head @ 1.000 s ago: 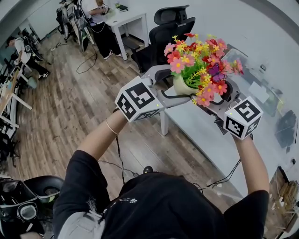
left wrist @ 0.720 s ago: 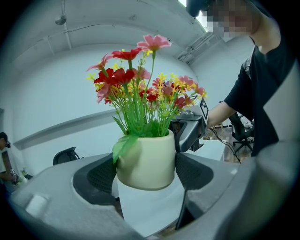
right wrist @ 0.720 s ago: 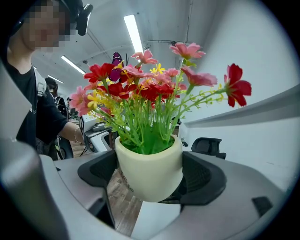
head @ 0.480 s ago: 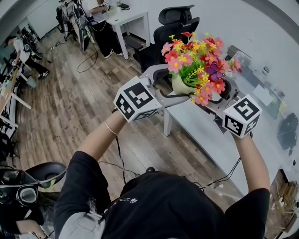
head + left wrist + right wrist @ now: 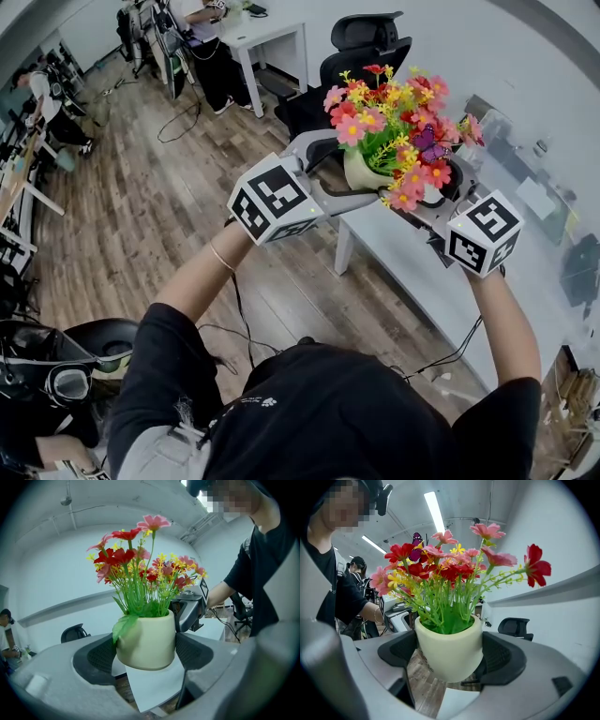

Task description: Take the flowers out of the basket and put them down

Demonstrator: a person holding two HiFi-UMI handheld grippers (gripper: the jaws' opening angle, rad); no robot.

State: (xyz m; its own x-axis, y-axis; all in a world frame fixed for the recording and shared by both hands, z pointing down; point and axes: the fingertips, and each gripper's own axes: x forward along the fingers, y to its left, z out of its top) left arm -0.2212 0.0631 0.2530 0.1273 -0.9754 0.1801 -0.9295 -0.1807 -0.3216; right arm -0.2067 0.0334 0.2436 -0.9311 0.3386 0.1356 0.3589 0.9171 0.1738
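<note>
flowers [image 5: 398, 108], pink, red and yellow, set in a cream pot [image 5: 359, 174]: held upright in the air between both grippers. left gripper [image 5: 146, 651]: jaws clamped on the pot's sides. right gripper [image 5: 449, 656]: jaws pressed on the same pot from the opposite side. white table [image 5: 403, 267]: seen below the pot. black office chair [image 5: 361, 52]: placed behind the flowers. wooden floor [image 5: 141, 197]: crossed by cables.
</note>
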